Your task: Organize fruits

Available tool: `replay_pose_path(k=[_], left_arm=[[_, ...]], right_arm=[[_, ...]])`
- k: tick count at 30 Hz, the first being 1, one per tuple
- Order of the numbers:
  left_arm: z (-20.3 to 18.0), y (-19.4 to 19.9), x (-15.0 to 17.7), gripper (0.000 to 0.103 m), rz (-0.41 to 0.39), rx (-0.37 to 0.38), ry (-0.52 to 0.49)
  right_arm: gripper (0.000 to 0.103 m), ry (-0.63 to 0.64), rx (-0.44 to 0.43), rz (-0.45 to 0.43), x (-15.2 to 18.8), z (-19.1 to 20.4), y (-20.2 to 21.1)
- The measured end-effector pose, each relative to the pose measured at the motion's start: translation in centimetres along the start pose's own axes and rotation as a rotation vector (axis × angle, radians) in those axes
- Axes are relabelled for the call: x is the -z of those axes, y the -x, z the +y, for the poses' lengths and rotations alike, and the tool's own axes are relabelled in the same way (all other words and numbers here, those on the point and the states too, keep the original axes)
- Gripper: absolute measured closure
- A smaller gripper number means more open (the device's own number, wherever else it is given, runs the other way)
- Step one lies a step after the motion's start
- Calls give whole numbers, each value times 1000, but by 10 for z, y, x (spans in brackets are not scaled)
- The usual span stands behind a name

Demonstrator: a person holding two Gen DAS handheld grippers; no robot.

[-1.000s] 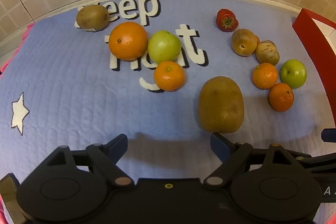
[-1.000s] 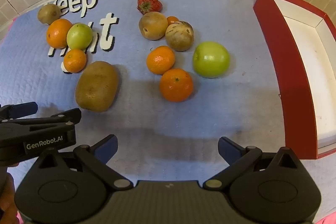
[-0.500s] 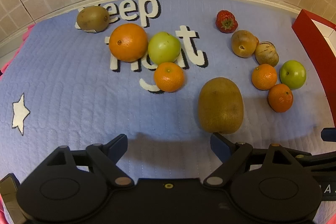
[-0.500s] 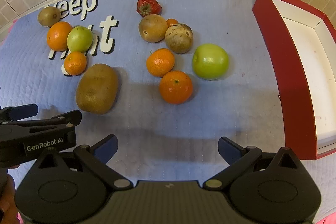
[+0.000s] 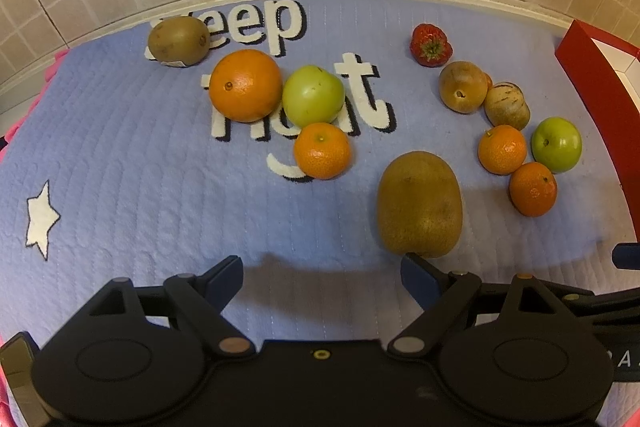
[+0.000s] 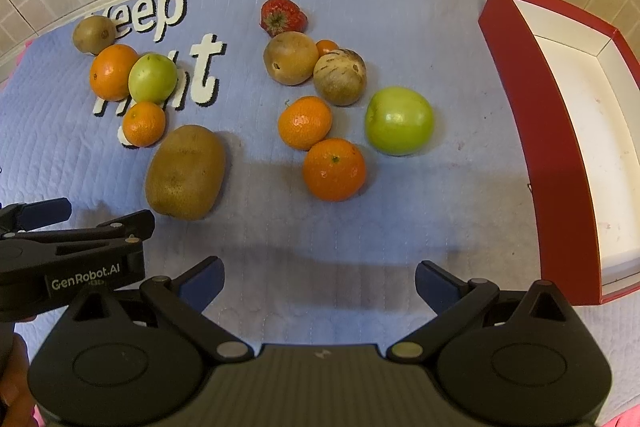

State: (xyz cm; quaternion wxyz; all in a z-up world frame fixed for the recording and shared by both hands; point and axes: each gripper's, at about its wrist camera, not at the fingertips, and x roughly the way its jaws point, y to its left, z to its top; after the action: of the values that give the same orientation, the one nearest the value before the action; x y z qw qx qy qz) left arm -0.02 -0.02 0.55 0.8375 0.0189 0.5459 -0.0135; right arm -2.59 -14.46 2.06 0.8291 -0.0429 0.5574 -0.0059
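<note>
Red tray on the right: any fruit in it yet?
Empty where visible. The red tray shows only its bare white floor; its near end runs out of the right wrist view. All visible fruit lies on the mat.

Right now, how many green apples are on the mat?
2. One green apple sits in the left cluster touching the big orange; the other green apple lies nearest the red tray. None seem hidden.

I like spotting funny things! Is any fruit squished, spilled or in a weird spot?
Nothing looks squished or spilled. The fruits just lie loose on the blue mat, none in the red box yet. One small oddity: a tiny orange fruit sits half hidden behind the two brown fruits.
</note>
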Motion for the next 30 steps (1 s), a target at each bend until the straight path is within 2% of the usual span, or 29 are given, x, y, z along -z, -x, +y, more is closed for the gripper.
replay_pose_path(k=[6,10,14,16,18,20,25,28,30], left_arm=[[1,0,0,1,-20,10,10],[3,-2,1,1,-4,16,14],[6,-7,4,1,-9,75,29],[9,-11,5,1,6,73,36],[11,-11,6,1,-10,128,65],[11,-12,6,1,-11,136,66],[4,-10,6,1,-54,125,26],[-9,-13,8,2,-98,141,-42],[-15,-23,7,2,-81,132,-54]], right_arm=[[0,-13,-2,-12,0,-3,1],[0,-33,-25,-27,0,-6,1],[0,-77,-82,-73,-3,-20,-2],[0,-101,-88,-57,-3,-29,-7],[0,-111,-82,-50,-2,-34,-10],[0,-112,-69,-49,-1,-37,-11],[0,-105,-81,-79,-1,-39,-11],[0,-74,-100,-152,-3,-42,-16],[1,-58,-108,-180,-4,-46,-26]])
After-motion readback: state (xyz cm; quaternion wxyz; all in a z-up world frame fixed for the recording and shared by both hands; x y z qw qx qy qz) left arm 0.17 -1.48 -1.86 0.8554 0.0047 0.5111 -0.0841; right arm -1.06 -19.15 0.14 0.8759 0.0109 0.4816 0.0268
